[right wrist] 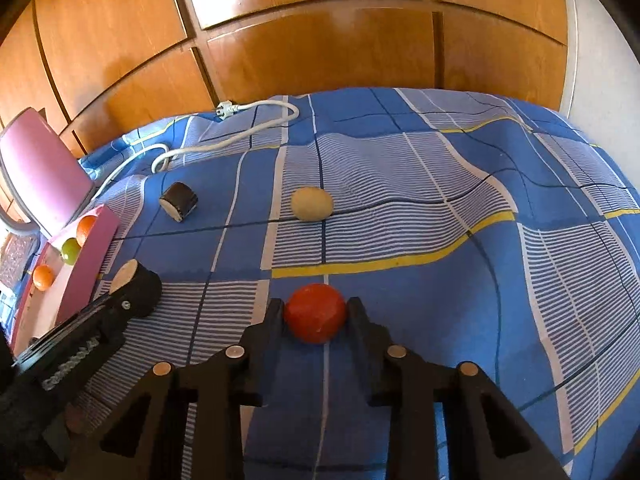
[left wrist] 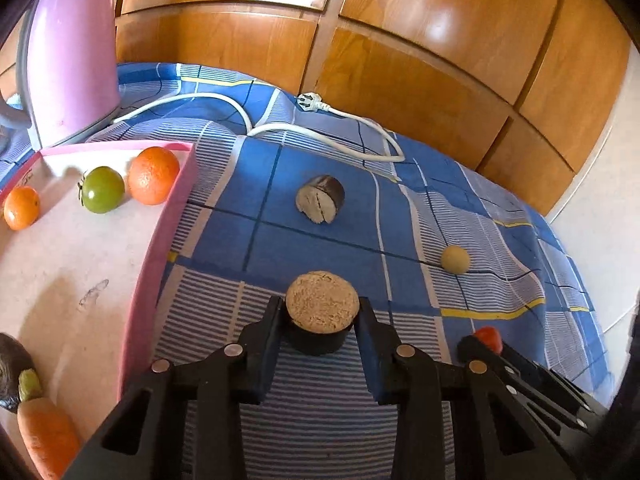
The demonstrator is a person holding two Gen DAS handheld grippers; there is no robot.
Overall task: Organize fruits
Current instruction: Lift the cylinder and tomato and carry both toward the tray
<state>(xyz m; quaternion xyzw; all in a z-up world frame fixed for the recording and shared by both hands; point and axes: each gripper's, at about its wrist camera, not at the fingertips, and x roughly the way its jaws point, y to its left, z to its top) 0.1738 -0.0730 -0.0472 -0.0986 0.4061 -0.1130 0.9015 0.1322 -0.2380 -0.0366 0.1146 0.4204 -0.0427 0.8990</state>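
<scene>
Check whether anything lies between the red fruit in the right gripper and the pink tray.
Yes. The left gripper, shut on a dark cylinder piece, sits between the red fruit and the pink tray. The tray's raised wall faces that side too.

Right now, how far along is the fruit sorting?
Done: two oranges and a green tomato lie in the pink tray. In hand: the left tool grips a dark cylinder; the right tool grips a red fruit. Left on the cloth: another dark cylinder and a beige ball.
</scene>
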